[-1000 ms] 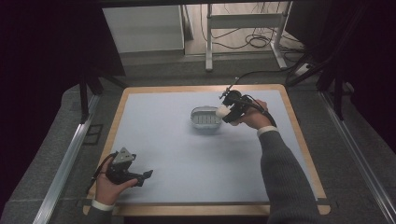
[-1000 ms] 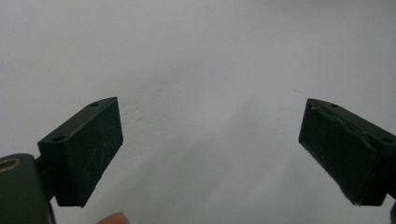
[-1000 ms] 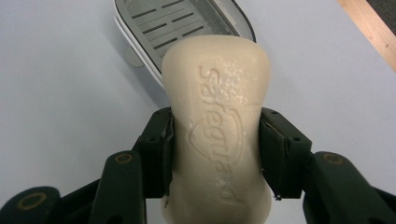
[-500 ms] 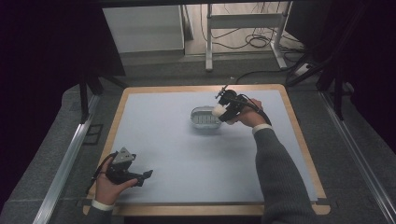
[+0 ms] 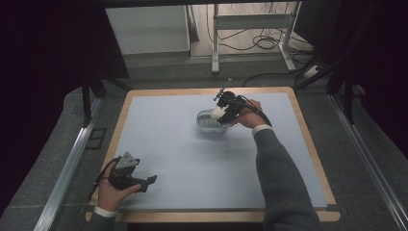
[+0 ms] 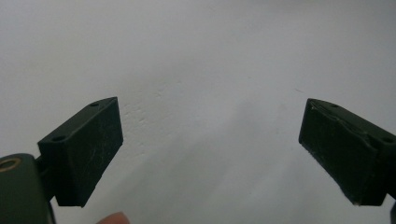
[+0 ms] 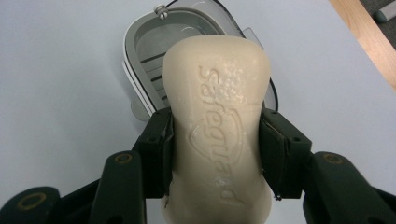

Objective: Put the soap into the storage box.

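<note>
Right hand-held gripper (image 7: 215,154) clenched on a cream soap bar (image 7: 217,121), pads at its waist. Bar's long axis runs straight ahead of the jaws. Soap dish (image 7: 154,51), grey and slotted, lies directly beyond and below the bar's far end; in the high view the bar (image 5: 217,113) hangs just over the dish (image 5: 208,126). Right hand nearer the dish; left hand-held gripper (image 6: 210,154) released, well apart, resting near the desk (image 5: 192,159) edge. Since the earlier frame, right hand has edged toward the dish; left unchanged.
</note>
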A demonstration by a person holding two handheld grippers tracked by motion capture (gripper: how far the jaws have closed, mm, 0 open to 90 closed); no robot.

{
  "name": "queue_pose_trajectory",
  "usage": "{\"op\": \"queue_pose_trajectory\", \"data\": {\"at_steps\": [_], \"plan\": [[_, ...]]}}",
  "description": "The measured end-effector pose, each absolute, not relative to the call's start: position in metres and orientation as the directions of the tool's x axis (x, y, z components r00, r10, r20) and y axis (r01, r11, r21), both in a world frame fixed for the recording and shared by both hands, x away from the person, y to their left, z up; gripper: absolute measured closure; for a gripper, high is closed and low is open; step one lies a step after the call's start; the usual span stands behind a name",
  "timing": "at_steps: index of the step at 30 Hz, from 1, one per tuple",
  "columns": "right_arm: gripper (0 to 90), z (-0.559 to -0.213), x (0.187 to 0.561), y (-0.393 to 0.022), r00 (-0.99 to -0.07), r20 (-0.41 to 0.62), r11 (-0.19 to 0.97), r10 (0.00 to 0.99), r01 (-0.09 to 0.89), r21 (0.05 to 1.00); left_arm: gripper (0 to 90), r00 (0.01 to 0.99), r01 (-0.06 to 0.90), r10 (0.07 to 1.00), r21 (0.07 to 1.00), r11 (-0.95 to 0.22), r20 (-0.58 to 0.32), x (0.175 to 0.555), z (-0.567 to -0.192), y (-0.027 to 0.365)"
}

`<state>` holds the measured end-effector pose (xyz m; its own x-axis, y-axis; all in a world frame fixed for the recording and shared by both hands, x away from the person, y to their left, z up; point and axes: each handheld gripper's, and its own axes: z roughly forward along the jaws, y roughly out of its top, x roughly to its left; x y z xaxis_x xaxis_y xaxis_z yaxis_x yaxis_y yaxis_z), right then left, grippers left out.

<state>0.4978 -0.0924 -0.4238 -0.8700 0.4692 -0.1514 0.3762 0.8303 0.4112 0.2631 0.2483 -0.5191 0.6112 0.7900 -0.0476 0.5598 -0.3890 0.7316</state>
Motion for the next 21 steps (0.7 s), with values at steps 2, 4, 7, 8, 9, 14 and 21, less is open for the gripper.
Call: {"op": "queue_pose_trajectory", "data": {"at_steps": [2, 4, 7, 8, 9, 14, 21], "plan": [[49.1, -0.425, 0.499, -0.09, -0.872, -0.153, 0.833, 0.465, 0.372, 0.411, 6.7, 0.611, 0.559, 0.79, 0.732, -0.388, -0.048, 0.263, -0.519, 0.249], [49.1, -0.426, 0.501, -0.088, -0.874, -0.148, 0.832, 0.463, 0.371, 0.412, 6.7, 0.61, 0.56, 0.791, 0.733, -0.387, -0.049, 0.263, -0.519, 0.249], [49.1, -0.427, 0.503, -0.084, -0.877, -0.153, 0.838, 0.455, 0.363, 0.408, 6.7, 0.61, 0.559, 0.791, 0.733, -0.386, -0.048, 0.263, -0.518, 0.249], [49.0, -0.428, 0.504, -0.082, -0.882, -0.156, 0.842, 0.444, 0.352, 0.41, 6.7, 0.61, 0.559, 0.791, 0.734, -0.387, -0.048, 0.263, -0.518, 0.249], [49.1, -0.428, 0.504, -0.081, -0.881, -0.156, 0.84, 0.447, 0.354, 0.411, 6.7, 0.61, 0.559, 0.791, 0.733, -0.387, -0.048, 0.263, -0.518, 0.249], [49.0, -0.433, 0.506, -0.073, -0.891, -0.167, 0.851, 0.421, 0.325, 0.411, 6.7, 0.612, 0.56, 0.789, 0.733, -0.388, -0.05, 0.263, -0.519, 0.249], [48.9, -0.442, 0.51, -0.068, -0.897, -0.18, 0.861, 0.405, 0.308, 0.404, 6.7, 0.613, 0.56, 0.789, 0.731, -0.39, -0.049, 0.263, -0.519, 0.249]]}}
